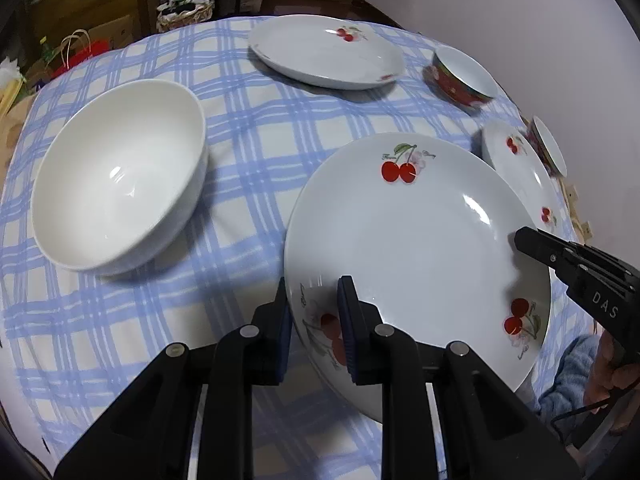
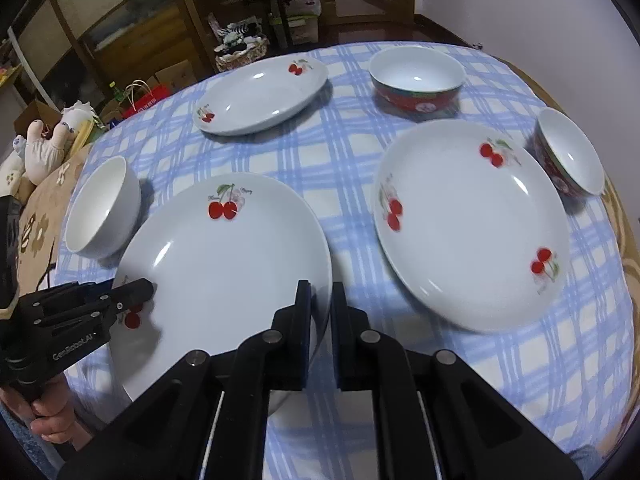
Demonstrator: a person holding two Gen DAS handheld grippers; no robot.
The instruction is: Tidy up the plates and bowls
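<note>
Plate: round white cherry-print plate [image 1: 416,248] tilted above blue checked table [image 1: 240,152] | fingers: left gripper [image 1: 314,312] and right gripper [image 2: 320,312] both pinch its rim | step: lifting | next: set it onto second cherry plate [image 2: 472,224], gently.

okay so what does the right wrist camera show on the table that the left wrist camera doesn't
Only the right wrist view shows the whole second cherry plate lying clear on the cloth, and both red bowls in full; the left wrist view squeezes these against its right edge. Only the left wrist view shows the white bowl large, down to its bottom. Both show the held cherry plate, pinched at opposite rims by the left gripper and right gripper, plus the far cherry plate and the blue checked tablecloth.
</note>
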